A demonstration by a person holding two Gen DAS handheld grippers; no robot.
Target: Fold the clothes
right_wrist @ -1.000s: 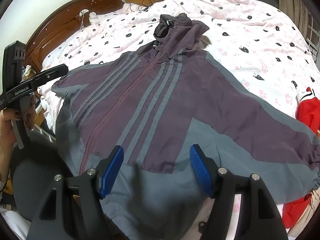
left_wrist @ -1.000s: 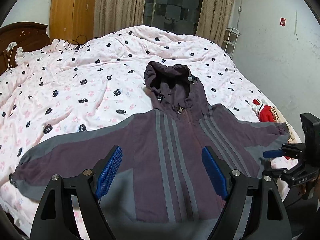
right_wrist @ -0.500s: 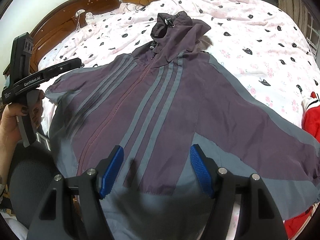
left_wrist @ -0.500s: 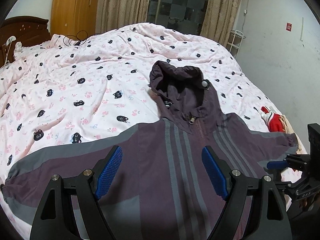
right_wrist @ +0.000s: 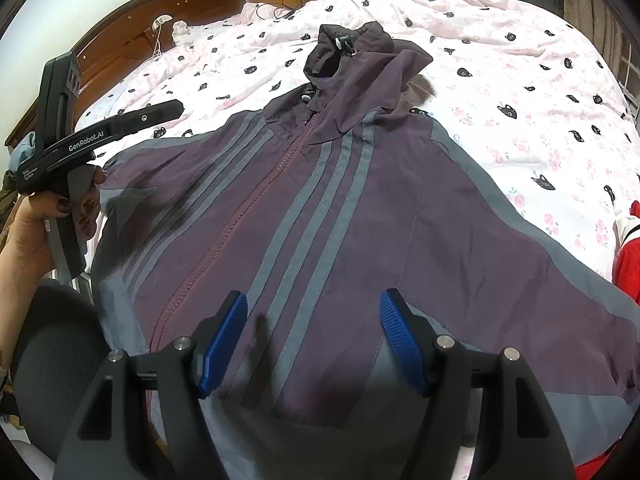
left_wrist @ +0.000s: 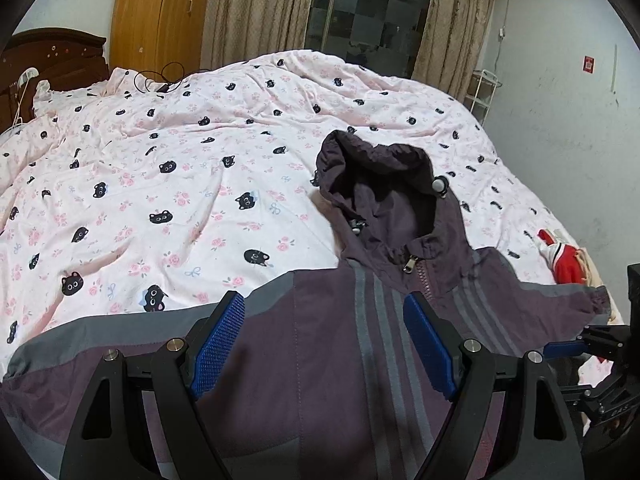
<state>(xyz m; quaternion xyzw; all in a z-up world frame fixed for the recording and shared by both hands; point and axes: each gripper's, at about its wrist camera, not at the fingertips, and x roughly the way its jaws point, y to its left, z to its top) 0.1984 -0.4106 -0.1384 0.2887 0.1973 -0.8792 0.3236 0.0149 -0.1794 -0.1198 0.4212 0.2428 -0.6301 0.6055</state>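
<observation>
The purple-and-grey hooded jacket (right_wrist: 320, 216) is lying face up, zipped, spread flat across the bed (right_wrist: 520, 80), filling the centre of the right wrist frame, with the hood pointing to the top and the sleeves fanning out to both sides, so the first fold is still waiting to happen. The right gripper (right_wrist: 313, 334) is hovering over the hem with its fingers wide apart and nothing between them. The left gripper (left_wrist: 325, 344) is hanging over the chest, fingers spread and empty too. At the far right edge a red garment (right_wrist: 628, 264) is lying, possibly waiting its turn.
</observation>
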